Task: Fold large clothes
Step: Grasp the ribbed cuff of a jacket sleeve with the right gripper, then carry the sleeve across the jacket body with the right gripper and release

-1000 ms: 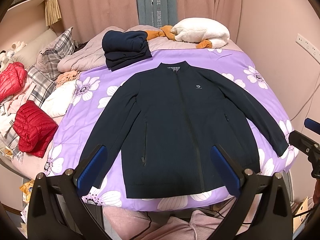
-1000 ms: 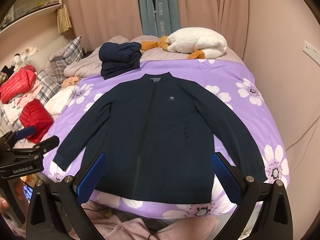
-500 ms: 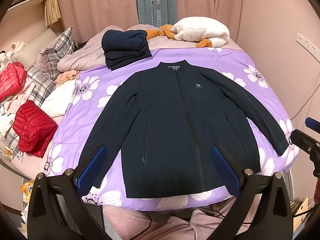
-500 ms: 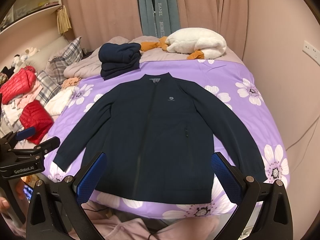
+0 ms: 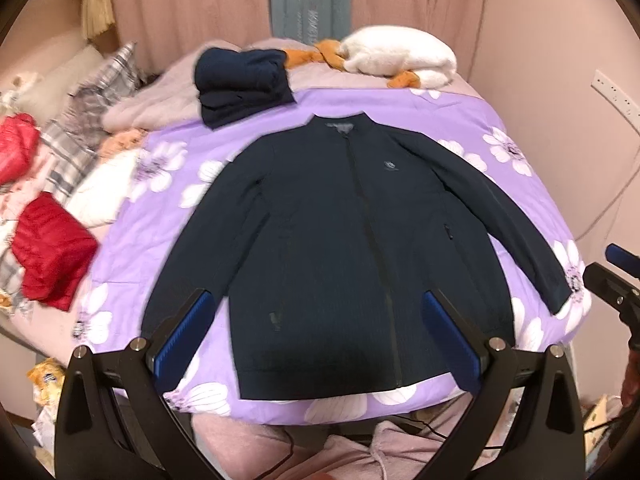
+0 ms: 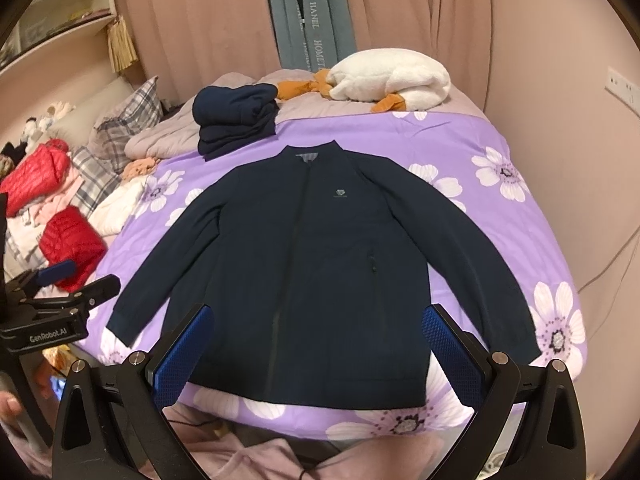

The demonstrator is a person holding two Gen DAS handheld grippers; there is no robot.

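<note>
Across the purple floral bed (image 6: 460,136), collar at 12 o'clock, a navy jacket (image 5: 340,216) lies flat, zipped, sleeves spread; left gripper (image 5: 316,340) and right gripper (image 6: 316,352) hover, jaws wide, empty; fabric probably light, limp, slippery, so pinch cuffs or hem corners.

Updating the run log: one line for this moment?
jacket flat, unfolded | left gripper open, empty | right gripper open, empty | folded pile behind collar
</note>
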